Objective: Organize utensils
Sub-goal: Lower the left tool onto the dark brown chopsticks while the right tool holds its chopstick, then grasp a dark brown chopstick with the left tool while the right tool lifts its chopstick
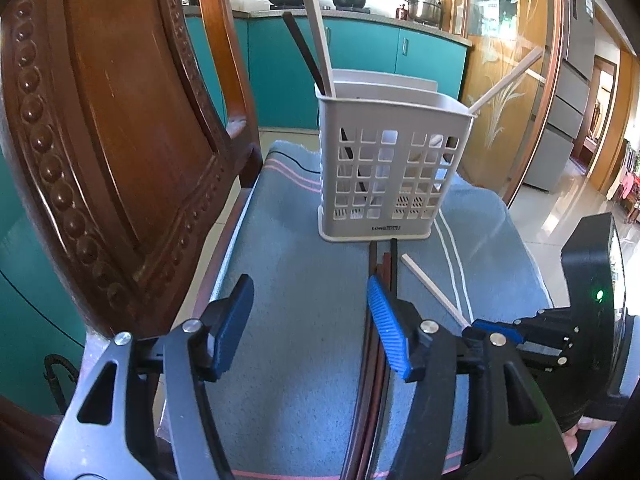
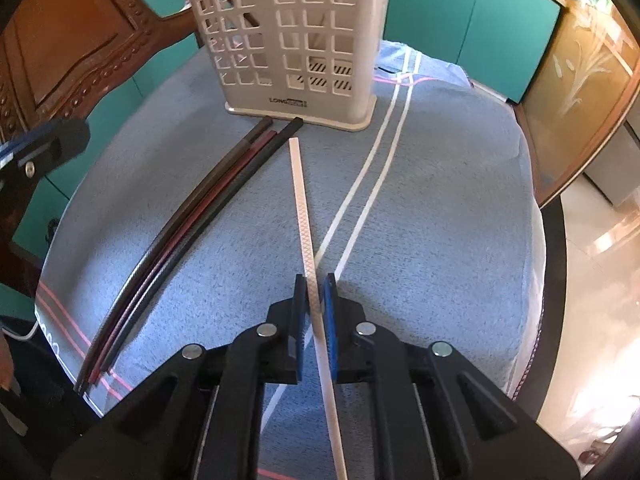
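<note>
The right gripper (image 2: pixel 316 292) pinches a slim white textured chopstick (image 2: pixel 302 200) lying mid-towel on the blue striped towel (image 2: pixel 420 220); the left gripper (image 1: pixel 312 312) hovers open-jawed, empty. The white slotted plastic utensil basket (image 2: pixel 280 40) stands at the towel's far edge, three dark chopsticks (image 2: pixel 192 208) just before it. Gripped near one end, the stick could pivot and slip.

The utensil holder (image 2: pixel 296 36) stands on the towel (image 2: pixel 432 216), chopsticks upright inside. Before it lie three chopsticks (image 2: pixel 192 216) together; a single chopstick (image 2: pixel 300 188) lies right of them.
</note>
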### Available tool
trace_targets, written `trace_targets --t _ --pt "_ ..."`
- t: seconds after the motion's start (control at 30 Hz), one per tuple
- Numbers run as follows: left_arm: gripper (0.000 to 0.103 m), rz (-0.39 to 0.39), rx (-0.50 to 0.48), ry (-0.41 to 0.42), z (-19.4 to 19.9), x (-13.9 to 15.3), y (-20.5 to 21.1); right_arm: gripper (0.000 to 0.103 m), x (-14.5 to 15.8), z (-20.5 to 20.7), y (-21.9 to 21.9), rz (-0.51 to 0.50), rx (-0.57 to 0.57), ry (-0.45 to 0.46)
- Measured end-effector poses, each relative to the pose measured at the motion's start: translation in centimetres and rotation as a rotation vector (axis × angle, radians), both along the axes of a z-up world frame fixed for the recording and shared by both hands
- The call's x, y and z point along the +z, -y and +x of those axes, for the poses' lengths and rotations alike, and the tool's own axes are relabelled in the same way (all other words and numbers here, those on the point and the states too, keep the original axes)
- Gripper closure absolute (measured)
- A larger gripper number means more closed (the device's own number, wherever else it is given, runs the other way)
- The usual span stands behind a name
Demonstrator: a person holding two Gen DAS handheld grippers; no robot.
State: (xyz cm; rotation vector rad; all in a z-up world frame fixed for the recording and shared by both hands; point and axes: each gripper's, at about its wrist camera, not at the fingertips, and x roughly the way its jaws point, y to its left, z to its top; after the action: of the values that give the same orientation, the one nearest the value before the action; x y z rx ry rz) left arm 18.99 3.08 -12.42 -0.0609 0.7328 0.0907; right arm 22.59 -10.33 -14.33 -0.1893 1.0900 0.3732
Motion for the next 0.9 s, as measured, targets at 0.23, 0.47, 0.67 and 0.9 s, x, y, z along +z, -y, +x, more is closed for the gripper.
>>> trace_targets --t 0.23,0.47,0.67,0.9 --pt "0.051 -0.028 -0.035 -0.053 0.5 -0.8 -0.1 0.089 1.2 1.2 2.1 0.123 -0.094 -0.024" --pt "0.056 -0.074 -0.087 -0.173 2.0 -3.5 0.5 0.088 0.7 1.6 1.4 0.132 -0.099 -0.056" --pt "0.062 -0.115 -0.129 -0.267 3.4 -6.2 1.4 0.088 0.1 1.8 1.3 0.102 -0.104 -0.065" --pt "0.073 -0.131 -0.102 -0.299 3.8 -7.0 1.0 0.088 0.1 1.7 1.5 0.103 -0.107 -0.068"
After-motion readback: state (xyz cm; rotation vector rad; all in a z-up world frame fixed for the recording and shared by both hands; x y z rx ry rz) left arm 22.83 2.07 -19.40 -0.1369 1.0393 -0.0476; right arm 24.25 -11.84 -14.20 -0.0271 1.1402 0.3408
